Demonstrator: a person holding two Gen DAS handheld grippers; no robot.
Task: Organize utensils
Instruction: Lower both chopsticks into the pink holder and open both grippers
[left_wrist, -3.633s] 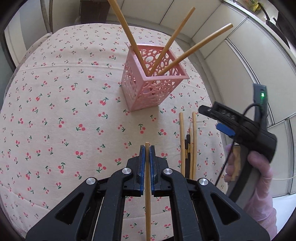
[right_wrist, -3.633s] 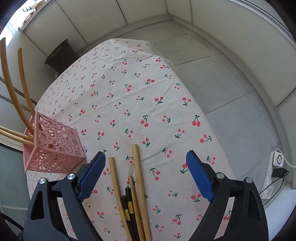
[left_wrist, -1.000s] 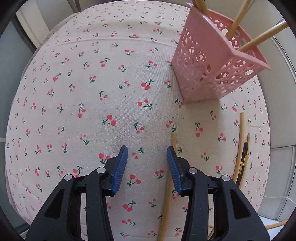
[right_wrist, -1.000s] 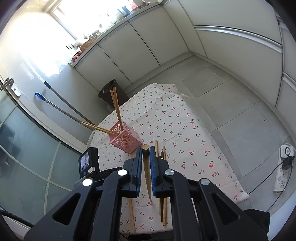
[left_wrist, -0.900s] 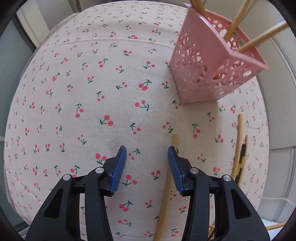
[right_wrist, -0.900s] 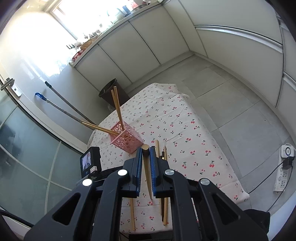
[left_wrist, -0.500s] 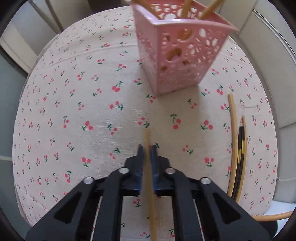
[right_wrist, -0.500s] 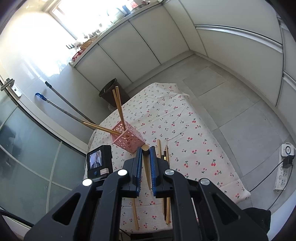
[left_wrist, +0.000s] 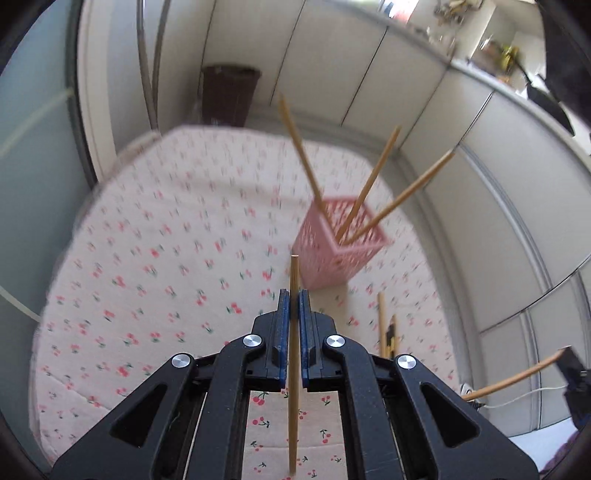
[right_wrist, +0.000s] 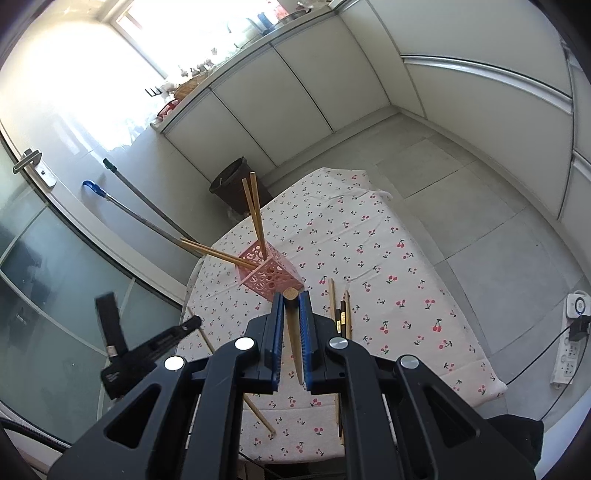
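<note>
Each tool (left_wrist: 294, 299) (blue-padded) around one chopstick (left_wrist: 294, 354)

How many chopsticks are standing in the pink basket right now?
3, all in the pink basket: left-leaning chopstick, middle chopstick, right-leaning chopstick. A short one inside could be hidden.
</note>
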